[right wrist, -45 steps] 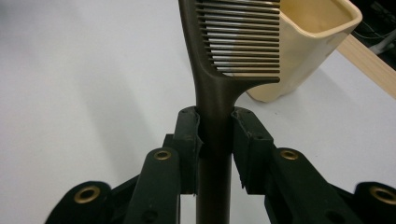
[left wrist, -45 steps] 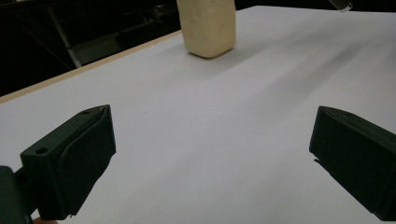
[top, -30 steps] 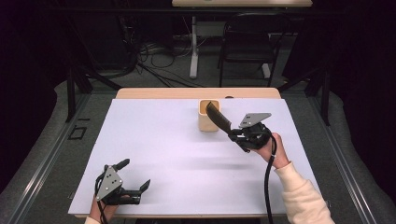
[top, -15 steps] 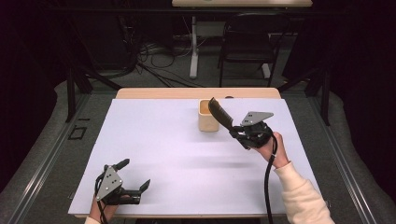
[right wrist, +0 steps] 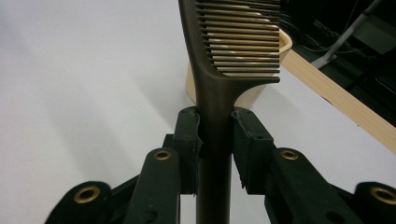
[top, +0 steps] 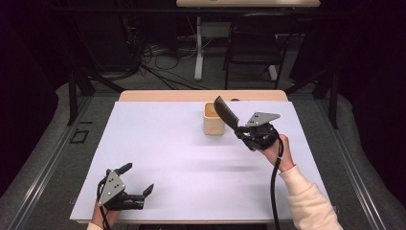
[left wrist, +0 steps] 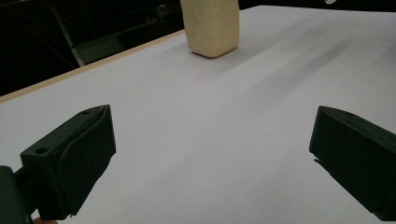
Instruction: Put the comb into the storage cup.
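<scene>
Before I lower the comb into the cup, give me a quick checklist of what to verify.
1. Right gripper clamped on the comb handle: ok.
2. Comb teeth end over the cup opening: cannot tell; it looks close in the high view.
3. Cup upright: ok.
4. Cup interior free: cannot tell, the inside is only partly visible.
5. Left gripper open, holding nothing, well away from the cup: ok.
6. White table around the cup free: ok.
</scene>
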A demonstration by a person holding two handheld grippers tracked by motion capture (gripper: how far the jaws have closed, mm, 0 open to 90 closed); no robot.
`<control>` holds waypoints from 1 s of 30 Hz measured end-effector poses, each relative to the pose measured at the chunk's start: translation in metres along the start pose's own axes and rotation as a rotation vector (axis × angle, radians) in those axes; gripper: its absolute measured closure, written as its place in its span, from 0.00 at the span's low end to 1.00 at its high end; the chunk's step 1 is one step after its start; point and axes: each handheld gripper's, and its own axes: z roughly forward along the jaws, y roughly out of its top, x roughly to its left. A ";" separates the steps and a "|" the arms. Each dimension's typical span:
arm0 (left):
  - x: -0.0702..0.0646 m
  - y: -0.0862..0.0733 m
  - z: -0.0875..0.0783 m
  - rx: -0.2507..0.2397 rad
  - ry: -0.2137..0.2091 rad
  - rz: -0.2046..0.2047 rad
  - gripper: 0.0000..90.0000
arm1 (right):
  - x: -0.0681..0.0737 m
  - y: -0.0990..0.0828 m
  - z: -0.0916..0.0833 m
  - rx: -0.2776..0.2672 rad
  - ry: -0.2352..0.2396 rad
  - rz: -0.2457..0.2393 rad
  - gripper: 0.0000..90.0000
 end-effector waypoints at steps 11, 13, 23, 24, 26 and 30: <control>0.000 0.000 0.000 0.001 0.000 0.002 0.00 | -0.006 0.015 0.010 0.010 -0.007 -0.003 0.80; 0.000 0.000 0.000 0.000 0.000 0.001 0.00 | -0.006 0.017 0.012 0.009 -0.008 -0.003 0.80; 0.000 0.000 0.000 0.000 -0.001 0.001 0.00 | -0.008 0.023 0.018 0.013 -0.010 -0.011 0.80; 0.000 0.000 0.000 0.001 0.000 0.001 0.00 | -0.009 0.024 0.019 0.014 -0.011 -0.011 0.80; 0.000 0.000 0.000 0.001 0.000 0.001 0.00 | -0.010 0.026 0.020 0.013 -0.012 -0.009 0.80; 0.000 0.000 0.000 0.001 -0.001 0.000 0.00 | -0.012 0.030 0.022 0.013 -0.018 -0.007 0.80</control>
